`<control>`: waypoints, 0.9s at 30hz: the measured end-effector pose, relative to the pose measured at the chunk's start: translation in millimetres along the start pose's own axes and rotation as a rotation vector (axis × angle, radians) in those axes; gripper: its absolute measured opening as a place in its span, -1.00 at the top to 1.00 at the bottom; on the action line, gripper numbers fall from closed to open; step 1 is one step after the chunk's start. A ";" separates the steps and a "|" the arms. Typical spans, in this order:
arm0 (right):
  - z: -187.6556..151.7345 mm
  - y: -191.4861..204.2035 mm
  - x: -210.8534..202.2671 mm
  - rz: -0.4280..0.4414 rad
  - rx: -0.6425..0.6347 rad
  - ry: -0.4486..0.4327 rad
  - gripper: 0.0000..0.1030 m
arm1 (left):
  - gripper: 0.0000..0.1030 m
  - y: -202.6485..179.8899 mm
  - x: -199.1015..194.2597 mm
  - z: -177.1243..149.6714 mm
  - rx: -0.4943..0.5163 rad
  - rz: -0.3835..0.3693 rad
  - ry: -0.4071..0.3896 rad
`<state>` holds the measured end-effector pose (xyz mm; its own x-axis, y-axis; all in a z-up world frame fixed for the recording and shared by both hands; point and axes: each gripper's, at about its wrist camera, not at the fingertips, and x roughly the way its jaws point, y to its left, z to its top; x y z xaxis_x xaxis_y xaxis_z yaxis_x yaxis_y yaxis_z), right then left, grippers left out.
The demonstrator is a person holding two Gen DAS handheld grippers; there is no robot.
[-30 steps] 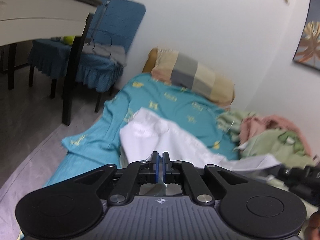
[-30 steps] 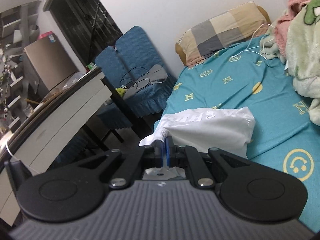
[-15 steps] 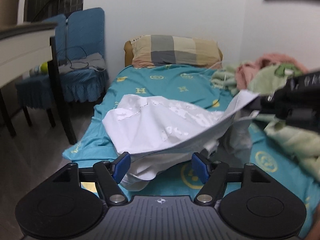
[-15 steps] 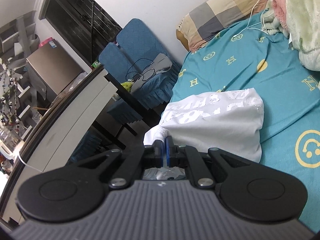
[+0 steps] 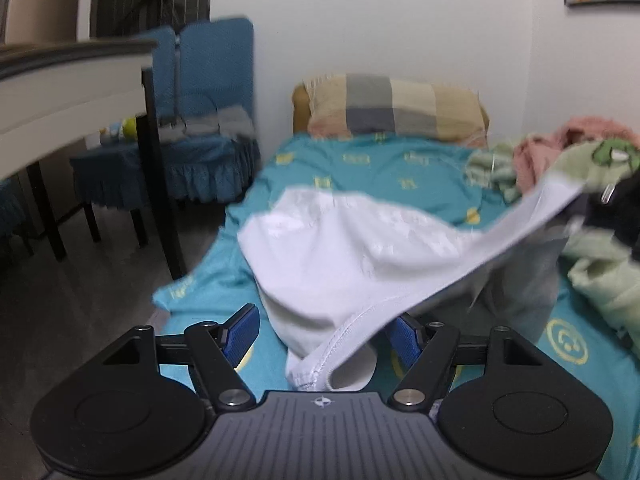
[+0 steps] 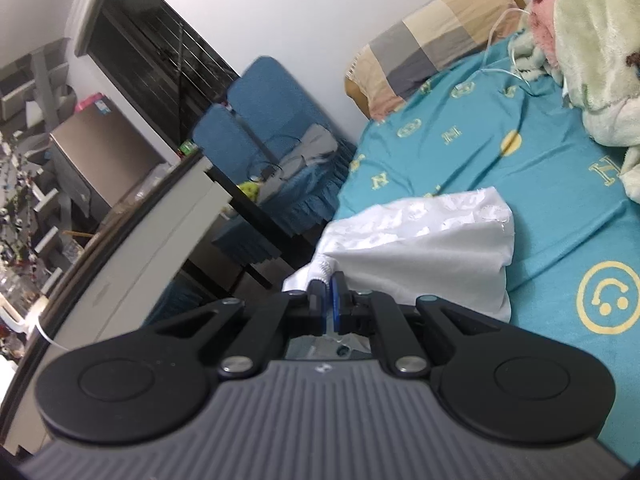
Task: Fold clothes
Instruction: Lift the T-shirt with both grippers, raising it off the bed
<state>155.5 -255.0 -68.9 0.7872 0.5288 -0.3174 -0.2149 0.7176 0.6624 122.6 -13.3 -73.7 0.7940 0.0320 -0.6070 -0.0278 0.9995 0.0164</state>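
Left gripper (image 5: 324,330): blue-padded jaws spread wide, gripping nothing; hemmed edge of white cotton garment (image 5: 340,264) draped loosely between them. Right gripper (image 6: 327,306): jaws pinched together on a corner of the same garment (image 6: 424,248). Garment position: one corner lifted toward the right side of the left view, the rest sagging in a slack pouch onto the teal bedsheet printed with yellow letters and smiley faces (image 6: 560,216), near the bed's floor-side edge.

Risks, as judged:
- Single grip point only. Unheld half likely to slump, bunch or twist; a fold started now would probably come out crooked.
- Bulk lying close to the mattress edge; a tug toward the floor side could drag it off onto the grey floor (image 5: 80,300).
- Thin fabric in a narrow pinch; a sharp pull could slip it free.
- Loose hem between the open left pads; closing without aim might catch two layers or a sleeve rather than the intended corner.

Surface: soft, wrinkled sheet, poor for crisp creases. Heap of pale green and pink fleece blankets (image 6: 588,40) crowding the wall side, thin white cable (image 6: 516,68) trailing beside it.

Room: checked beige-and-grey pillow (image 5: 394,110) at the head, blue-covered chairs (image 5: 208,120), white-topped table with dark legs (image 5: 72,88), plain white wall.
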 end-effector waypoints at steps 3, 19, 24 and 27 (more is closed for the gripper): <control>0.6 -0.8 -4.7 -0.015 -0.007 -0.043 0.89 | -0.31 9.5 14.6 -6.0 -0.069 0.055 0.076; -48.8 -19.1 50.7 -0.390 -0.047 0.275 0.68 | 0.83 40.0 -47.7 25.0 -0.306 -0.045 -0.200; -74.3 -14.2 76.0 -0.495 -0.191 0.385 0.23 | 0.84 37.9 -58.2 29.5 -0.312 -0.060 -0.243; -70.0 -12.2 60.8 -0.583 -0.208 0.262 0.24 | 0.84 40.8 -57.6 30.1 -0.327 -0.054 -0.234</control>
<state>165.4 -199.9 -143.8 0.6474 0.1024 -0.7553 0.0750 0.9776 0.1968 94.1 25.7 -14.2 0.9154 0.0172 -0.4021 -0.1438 0.9472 -0.2868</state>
